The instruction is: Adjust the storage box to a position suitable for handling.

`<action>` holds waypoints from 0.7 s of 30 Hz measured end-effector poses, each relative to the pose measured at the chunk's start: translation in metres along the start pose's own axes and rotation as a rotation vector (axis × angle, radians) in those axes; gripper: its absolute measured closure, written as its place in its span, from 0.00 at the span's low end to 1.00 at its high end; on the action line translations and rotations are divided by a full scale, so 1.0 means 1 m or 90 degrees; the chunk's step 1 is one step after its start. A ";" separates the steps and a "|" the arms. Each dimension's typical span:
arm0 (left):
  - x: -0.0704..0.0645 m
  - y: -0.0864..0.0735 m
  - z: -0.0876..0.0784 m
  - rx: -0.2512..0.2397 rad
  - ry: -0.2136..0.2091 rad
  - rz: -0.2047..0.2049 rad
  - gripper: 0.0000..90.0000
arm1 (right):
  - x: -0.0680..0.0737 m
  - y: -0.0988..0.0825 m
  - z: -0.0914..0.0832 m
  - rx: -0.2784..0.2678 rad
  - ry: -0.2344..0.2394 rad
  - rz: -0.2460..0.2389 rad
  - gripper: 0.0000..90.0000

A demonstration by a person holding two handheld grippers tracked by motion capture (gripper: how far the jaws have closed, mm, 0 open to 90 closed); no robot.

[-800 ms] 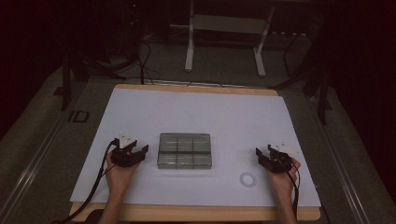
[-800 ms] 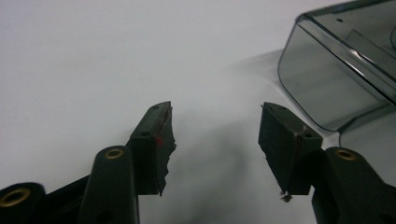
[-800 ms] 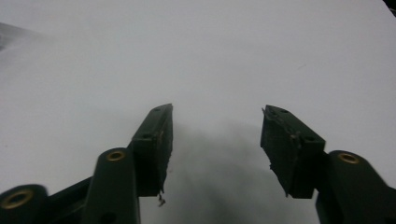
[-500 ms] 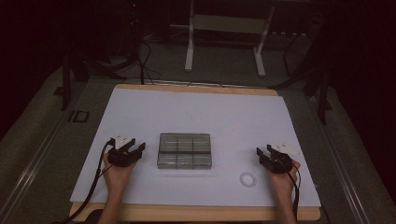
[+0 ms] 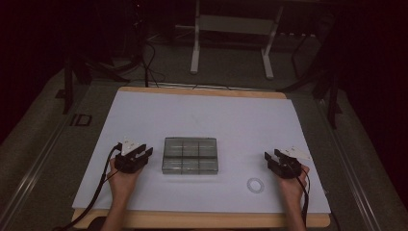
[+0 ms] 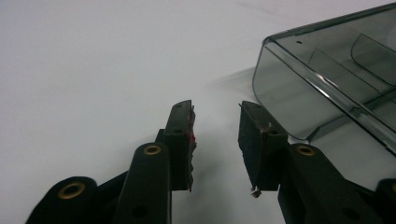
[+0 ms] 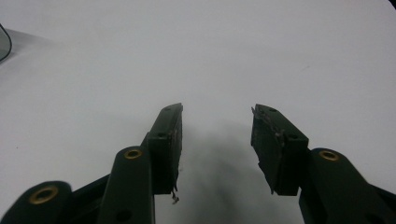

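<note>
A clear grey box point(image 5: 190, 155) with several compartments lies in the middle of the white table top point(image 5: 207, 115). My left gripper point(image 5: 141, 156) rests just left of the box, jaws pointing toward it. In the left gripper view the left gripper point(image 6: 215, 116) is open with nothing between its jaws, and the box's near corner point(image 6: 322, 84) stands up to the right, apart from them. My right gripper point(image 5: 273, 159) sits well to the right of the box. In its own view the right gripper point(image 7: 217, 116) is open over bare table.
A small clear ring point(image 5: 255, 185) lies flat on the table between the box and my right hand, near the front edge. The board's wooden rim point(image 5: 202, 220) runs along the front. A metal stand point(image 5: 231, 43) and cables sit on the floor beyond the table.
</note>
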State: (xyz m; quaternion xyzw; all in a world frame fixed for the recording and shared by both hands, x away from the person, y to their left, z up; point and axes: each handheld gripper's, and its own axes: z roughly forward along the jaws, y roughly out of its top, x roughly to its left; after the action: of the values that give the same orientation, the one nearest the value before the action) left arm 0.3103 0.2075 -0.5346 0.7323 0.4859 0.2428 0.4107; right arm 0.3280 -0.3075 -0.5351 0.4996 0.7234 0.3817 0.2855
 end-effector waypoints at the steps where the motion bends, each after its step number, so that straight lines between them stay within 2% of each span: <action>1: 0.000 0.000 0.000 -0.001 -0.005 -0.002 0.75 | 0.000 0.000 0.000 0.001 0.000 0.001 0.60; 3: -0.002 0.001 0.001 -0.003 -0.013 -0.006 0.78 | 0.000 0.000 0.000 0.002 -0.001 0.000 0.60; 5: -0.004 0.001 0.002 0.000 -0.020 -0.002 0.86 | 0.001 0.000 0.000 0.003 -0.003 -0.002 0.59; 6: -0.005 0.002 0.002 0.002 -0.022 0.001 0.86 | 0.001 0.000 0.000 0.003 -0.003 -0.002 0.59; 10: -0.009 0.003 0.005 0.017 -0.043 0.015 1.00 | 0.001 0.000 0.000 0.002 -0.002 -0.009 0.60; 21: -0.022 0.006 0.014 0.037 -0.062 0.051 1.00 | 0.004 0.000 0.000 -0.002 -0.013 -0.028 0.59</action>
State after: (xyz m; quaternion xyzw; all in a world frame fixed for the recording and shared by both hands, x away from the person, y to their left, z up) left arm 0.3147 0.1811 -0.5359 0.7737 0.4425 0.2087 0.4025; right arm 0.3266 -0.3034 -0.5352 0.4871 0.7307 0.3711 0.3018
